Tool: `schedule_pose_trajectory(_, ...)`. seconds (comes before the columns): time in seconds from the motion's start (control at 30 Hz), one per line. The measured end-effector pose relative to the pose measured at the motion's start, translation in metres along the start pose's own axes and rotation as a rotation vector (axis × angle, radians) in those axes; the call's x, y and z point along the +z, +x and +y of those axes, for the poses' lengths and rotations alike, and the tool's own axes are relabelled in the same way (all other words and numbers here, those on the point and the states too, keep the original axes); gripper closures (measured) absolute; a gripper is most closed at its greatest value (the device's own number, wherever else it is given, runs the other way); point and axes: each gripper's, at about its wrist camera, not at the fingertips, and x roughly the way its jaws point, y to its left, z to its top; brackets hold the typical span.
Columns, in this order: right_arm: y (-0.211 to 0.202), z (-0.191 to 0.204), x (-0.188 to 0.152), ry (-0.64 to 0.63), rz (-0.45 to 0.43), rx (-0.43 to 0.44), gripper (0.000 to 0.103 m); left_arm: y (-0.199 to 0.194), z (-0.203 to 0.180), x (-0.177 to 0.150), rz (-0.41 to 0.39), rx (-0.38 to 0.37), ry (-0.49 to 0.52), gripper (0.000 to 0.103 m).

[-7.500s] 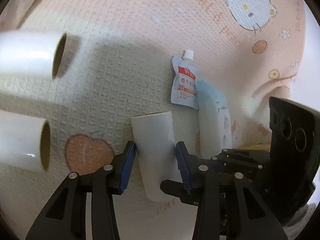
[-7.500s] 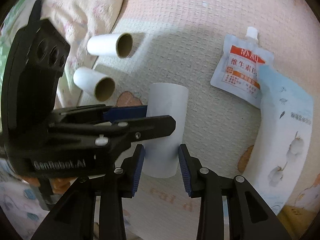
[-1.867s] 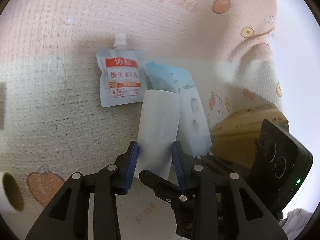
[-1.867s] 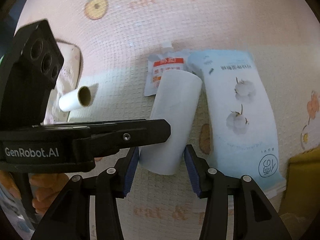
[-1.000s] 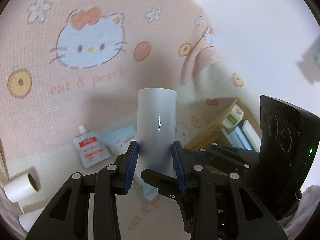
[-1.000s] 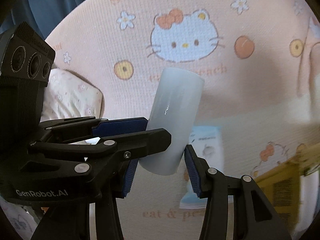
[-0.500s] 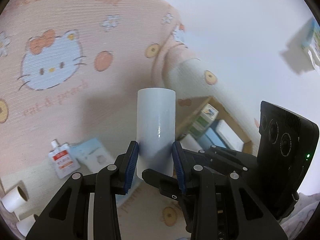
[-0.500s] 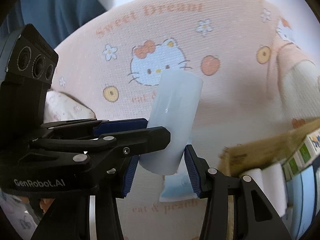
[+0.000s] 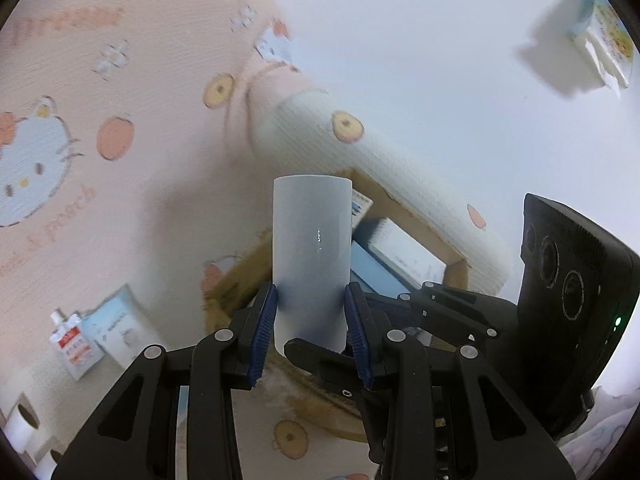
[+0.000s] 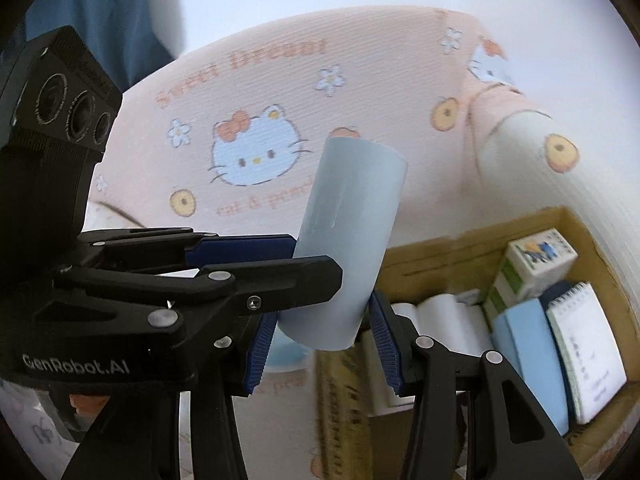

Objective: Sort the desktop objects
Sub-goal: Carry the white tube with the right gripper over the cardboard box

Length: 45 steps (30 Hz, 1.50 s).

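A white paper roll (image 9: pixel 312 256) is held up in the air by both grippers; it also shows in the right wrist view (image 10: pixel 348 240). My left gripper (image 9: pixel 311 332) is shut on its lower end. My right gripper (image 10: pixel 324 344) is shut on the same end from the other side, and the left gripper's fingers (image 10: pixel 240 256) cross in front from the left. A cardboard box (image 10: pixel 472 240) lies below and to the right, holding white rolls (image 10: pixel 444 312), a carton (image 10: pixel 532 264) and notebooks (image 10: pixel 584 352). The box (image 9: pixel 404 208) also shows behind the roll in the left wrist view.
A spouted pouch (image 9: pixel 72 344) and a blue tissue pack (image 9: pixel 120 332) lie on the Hello Kitty blanket (image 9: pixel 120 184) at lower left. Two cardboard-core rolls (image 9: pixel 24 428) lie at the far lower left. A white wall (image 9: pixel 440 60) is behind.
Both grippers have carried the roll up off the blanket and to the right. The cardboard box has come closer, beneath and beside the roll.
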Motion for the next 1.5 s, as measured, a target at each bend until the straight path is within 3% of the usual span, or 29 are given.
schedule_pose_trajectory(0.3,0.016,-0.044,-0.004,0.004,0.077,-0.054,0.058,0.058,-0.007,0.014,0.159,-0.107,-0.109,0.066)
schedule_pose_trajectory(0.43,0.025,-0.052,-0.013,-0.088,0.14,-0.105,0.058,0.079,-0.014,0.011,0.209,-0.11,-0.122,0.066)
schedule_pose_trajectory(0.7,0.038,-0.078,-0.017,-0.098,0.269,-0.071,0.058,0.109,-0.01,0.009,0.333,-0.121,-0.225,0.065)
schedule_pose_trajectory(0.9,0.047,-0.083,-0.019,-0.131,0.326,-0.057,0.059,0.114,-0.014,0.009,0.374,-0.079,-0.223,0.066)
schedule_pose_trajectory(1.03,0.046,-0.088,-0.018,-0.155,0.331,-0.048,0.059,0.12,-0.009,0.011,0.384,-0.099,-0.266,0.066)
schedule_pose_trajectory(1.17,0.048,-0.105,-0.014,-0.096,0.332,-0.014,0.059,0.127,-0.003,0.014,0.395,-0.138,-0.335,0.067)
schedule_pose_trajectory(1.43,0.045,-0.119,-0.013,-0.121,0.353,-0.079,0.059,0.148,-0.007,0.01,0.44,-0.185,-0.389,0.069)
schedule_pose_trajectory(1.5,0.044,-0.121,-0.014,-0.124,0.356,-0.076,0.059,0.151,-0.005,0.008,0.443,-0.173,-0.403,0.075)
